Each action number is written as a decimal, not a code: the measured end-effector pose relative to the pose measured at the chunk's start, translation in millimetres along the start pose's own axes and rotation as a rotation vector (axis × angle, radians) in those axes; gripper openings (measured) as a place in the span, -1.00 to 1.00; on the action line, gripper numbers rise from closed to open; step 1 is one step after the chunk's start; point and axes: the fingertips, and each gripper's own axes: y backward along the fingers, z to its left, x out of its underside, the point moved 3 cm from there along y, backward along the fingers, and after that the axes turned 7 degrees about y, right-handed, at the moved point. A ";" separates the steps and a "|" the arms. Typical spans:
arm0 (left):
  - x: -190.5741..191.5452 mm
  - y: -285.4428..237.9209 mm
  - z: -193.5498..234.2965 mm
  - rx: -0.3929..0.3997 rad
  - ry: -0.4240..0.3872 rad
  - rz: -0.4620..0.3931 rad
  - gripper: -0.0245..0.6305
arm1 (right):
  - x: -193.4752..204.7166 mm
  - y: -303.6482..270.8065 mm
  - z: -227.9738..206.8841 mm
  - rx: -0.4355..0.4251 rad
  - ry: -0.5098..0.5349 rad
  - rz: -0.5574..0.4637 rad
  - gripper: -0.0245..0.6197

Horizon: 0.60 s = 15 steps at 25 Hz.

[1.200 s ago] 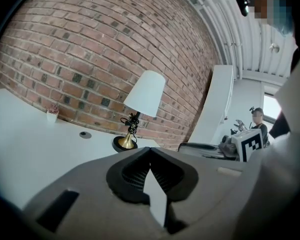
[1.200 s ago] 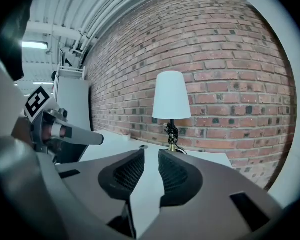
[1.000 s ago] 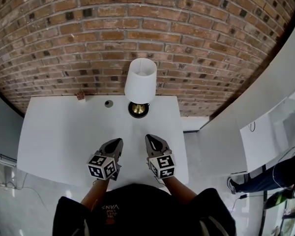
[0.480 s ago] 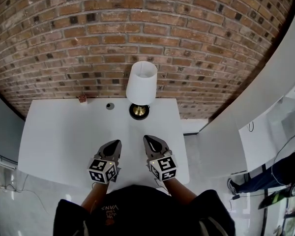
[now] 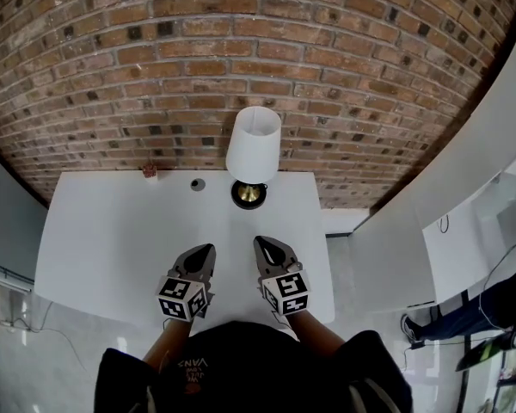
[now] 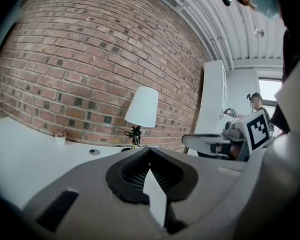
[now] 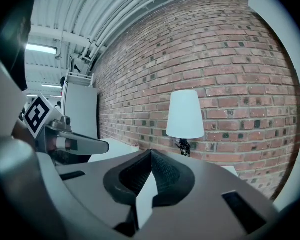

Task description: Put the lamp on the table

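Head view puts the lamp [image 5: 253, 144] upright on the white table [image 5: 112, 239], at the table's far edge and a little right of its middle, with the brick wall [image 5: 241, 41] behind that edge. Your left gripper [image 5: 206, 250] and right gripper [image 5: 263, 244] hang side by side over the table's near edge, well apart from the lamp. Each has its jaws pressed together on nothing (both gripper views show the jaw tips meeting with nothing caught between).

Judging by that, the placing looks finished, so the risk now lies in whatever you do next. The lamp is tall, with a wide white shade over a small dark base, so it probably tips easily. A closed gripper brushing the shade could topple it. A push at the base could also slide it off the table's far edge, since it stands close to that edge. Along the same edge, toward the table's left, sit a small round disc [image 5: 198, 184] and a tiny pot [image 5: 150, 171]; a sweep there could knock them too.
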 end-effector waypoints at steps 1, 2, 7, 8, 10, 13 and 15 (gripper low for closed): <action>0.7 -0.4 -0.3 0.002 0.002 0.002 -0.92 | 1.7 -0.9 -0.5 -0.001 0.001 0.003 -0.93; 1.2 -0.8 -0.6 0.005 0.005 0.005 -0.93 | 2.7 -2.0 -0.5 -0.004 0.001 0.005 -0.93; 4.0 -3.7 1.0 0.005 0.007 0.016 -0.92 | 4.8 -8.6 -0.3 -0.020 -0.002 0.009 -0.93; 4.2 -4.7 1.3 0.005 0.005 0.018 -0.92 | 4.6 -9.7 -0.7 -0.022 -0.003 0.010 -0.93; 4.4 -6.4 2.6 0.004 0.002 0.020 -0.92 | 3.5 -12.1 -1.4 -0.026 -0.008 0.008 -0.93; 5.5 -9.8 4.1 0.002 0.001 0.025 -0.92 | 4.9 -15.1 -4.6 -0.027 -0.004 0.009 -0.93; 6.5 -12.5 3.9 0.004 0.001 0.027 -0.92 | 5.8 -16.6 -6.8 -0.027 -0.001 0.007 -0.93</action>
